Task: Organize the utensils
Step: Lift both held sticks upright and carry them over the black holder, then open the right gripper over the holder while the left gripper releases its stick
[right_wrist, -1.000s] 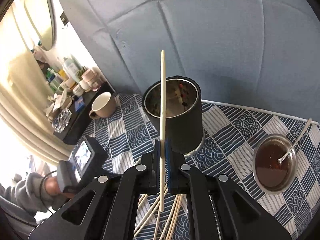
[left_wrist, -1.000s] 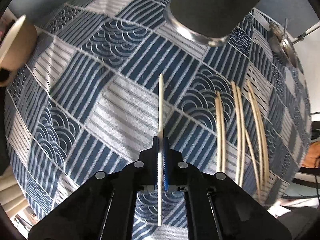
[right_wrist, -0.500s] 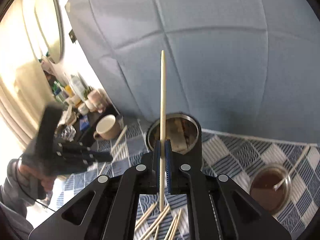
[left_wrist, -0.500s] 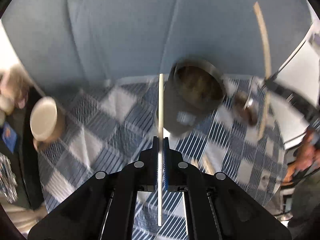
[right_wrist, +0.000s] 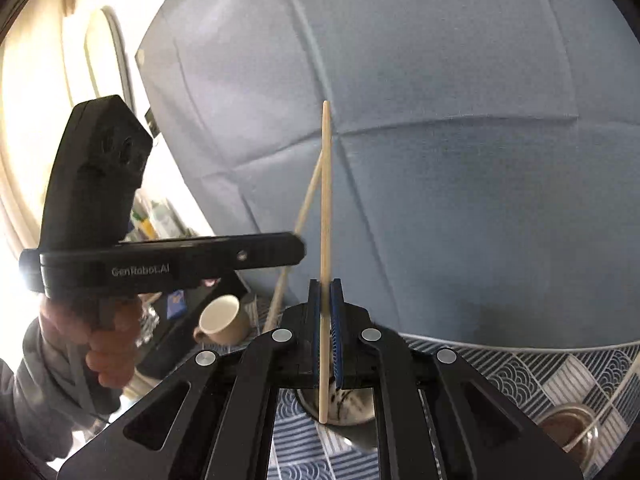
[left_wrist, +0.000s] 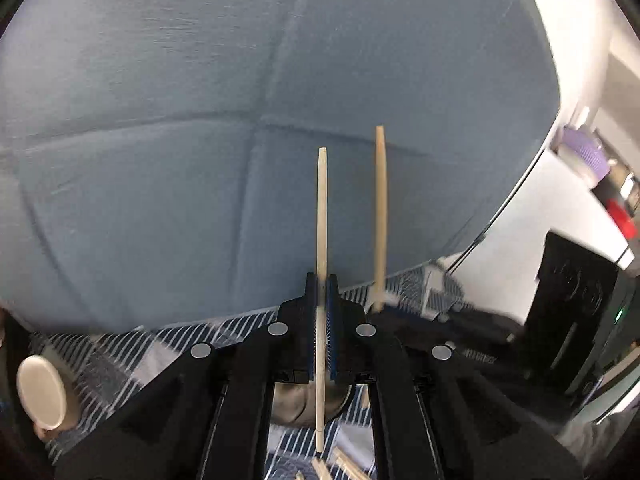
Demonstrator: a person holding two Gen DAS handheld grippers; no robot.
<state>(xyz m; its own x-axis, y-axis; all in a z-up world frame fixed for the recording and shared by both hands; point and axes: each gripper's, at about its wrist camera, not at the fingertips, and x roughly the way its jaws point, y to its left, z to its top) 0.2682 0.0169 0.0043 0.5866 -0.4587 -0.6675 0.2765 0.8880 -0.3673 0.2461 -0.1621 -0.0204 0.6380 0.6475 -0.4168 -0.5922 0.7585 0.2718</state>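
My left gripper [left_wrist: 321,280] is shut on a pale wooden chopstick [left_wrist: 321,216] held upright against the blue wall. My right gripper [right_wrist: 325,286] is shut on another chopstick [right_wrist: 326,200], also upright. The right-hand chopstick shows in the left wrist view [left_wrist: 380,216] just to the right. The left gripper shows from the side in the right wrist view [right_wrist: 296,246] with its chopstick [right_wrist: 308,200]. The metal utensil cup [right_wrist: 344,400] sits low behind the right gripper's fingers; it also shows in the left wrist view [left_wrist: 296,404]. Loose chopsticks [left_wrist: 340,466] lie on the cloth.
A blue patterned tablecloth [right_wrist: 520,368] covers the table. A beige mug [right_wrist: 224,320] stands at the left, seen also in the left wrist view [left_wrist: 42,392]. A glass bowl of brown sauce [right_wrist: 568,432] sits at the right. A blue padded wall [left_wrist: 200,120] is behind.
Both grippers have tilted up, each with its chopstick, so the views now face the wall. The left gripper has lifted off the cloth and come close beside the right one over the cup.
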